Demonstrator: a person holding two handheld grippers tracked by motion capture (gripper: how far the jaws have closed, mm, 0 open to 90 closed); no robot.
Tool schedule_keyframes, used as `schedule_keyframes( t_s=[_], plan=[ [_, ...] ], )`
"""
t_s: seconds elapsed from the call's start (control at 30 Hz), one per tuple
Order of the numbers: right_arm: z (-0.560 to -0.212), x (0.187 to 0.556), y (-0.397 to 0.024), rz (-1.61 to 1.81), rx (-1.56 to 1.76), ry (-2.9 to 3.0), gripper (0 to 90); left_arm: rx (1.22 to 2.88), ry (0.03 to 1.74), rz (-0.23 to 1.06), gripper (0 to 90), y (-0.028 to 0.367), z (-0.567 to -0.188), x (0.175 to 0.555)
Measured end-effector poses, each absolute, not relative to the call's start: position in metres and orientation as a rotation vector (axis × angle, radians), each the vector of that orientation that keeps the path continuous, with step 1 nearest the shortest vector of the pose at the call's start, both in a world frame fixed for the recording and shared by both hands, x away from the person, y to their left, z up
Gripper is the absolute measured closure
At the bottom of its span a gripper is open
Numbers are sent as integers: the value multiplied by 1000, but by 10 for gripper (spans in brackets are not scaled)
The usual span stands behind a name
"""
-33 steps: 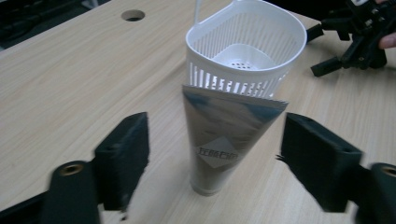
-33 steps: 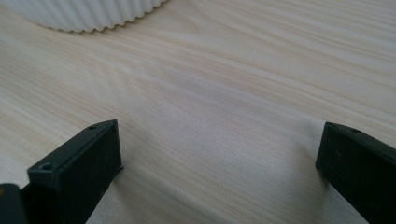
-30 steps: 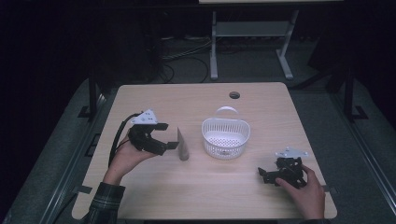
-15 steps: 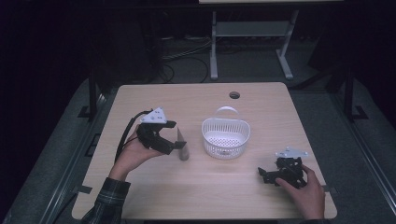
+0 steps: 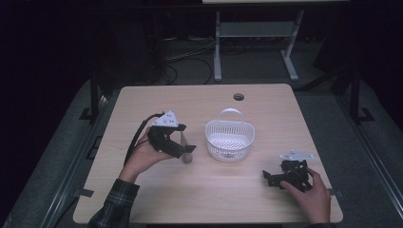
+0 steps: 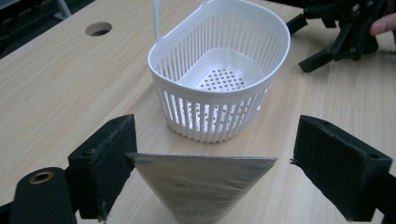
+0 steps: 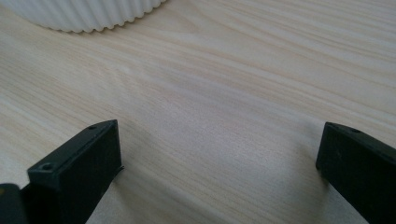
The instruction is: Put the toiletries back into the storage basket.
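A small grey pouch (image 6: pixel 201 184), wide at its flat top edge and narrowing downward, stands upright on the wooden table (image 5: pixel 199 199) just to the left of the white slatted basket (image 5: pixel 230 139) as the high view shows it. The left gripper (image 5: pixel 184 144) is held around it: in the left gripper view the pouch's top edge touches the inner face of the jaw on the left of that picture, while a clear gap remains between its other corner and the opposite jaw, so the jaws stand wide and have not closed on it. From that same view the basket sits just beyond the pouch, upright, its handle arched over the far rim and nothing lying on its perforated bottom. The right gripper (image 5: pixel 269 177) rests low on the table, well away from the basket on its near right side, in the person's right hand (image 5: pixel 308 194); its jaws stand far apart with only bare wood between them, and the basket's ribbed wall edges into the top of the right gripper view. A round hole (image 5: pixel 238 97) in the tabletop lies beyond the basket, toward the far edge.
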State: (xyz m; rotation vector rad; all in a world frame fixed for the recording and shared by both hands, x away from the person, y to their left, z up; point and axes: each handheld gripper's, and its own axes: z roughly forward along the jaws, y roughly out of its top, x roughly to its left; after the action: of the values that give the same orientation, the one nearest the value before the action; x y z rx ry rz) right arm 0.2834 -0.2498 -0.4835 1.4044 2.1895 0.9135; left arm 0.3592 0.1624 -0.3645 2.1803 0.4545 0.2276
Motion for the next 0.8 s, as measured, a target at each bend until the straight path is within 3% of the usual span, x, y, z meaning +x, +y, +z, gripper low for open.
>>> schedule_keyframes(
  t_s=[0.43, 0.8],
  plan=[
    [-483, 283, -250, 914, 1406, 2189, 0, 2230, 474, 228, 148, 158, -371, 363],
    [-484, 283, -250, 912, 1406, 2189, 0, 2223, 486, 245, 255, 161, -371, 364]
  ],
)
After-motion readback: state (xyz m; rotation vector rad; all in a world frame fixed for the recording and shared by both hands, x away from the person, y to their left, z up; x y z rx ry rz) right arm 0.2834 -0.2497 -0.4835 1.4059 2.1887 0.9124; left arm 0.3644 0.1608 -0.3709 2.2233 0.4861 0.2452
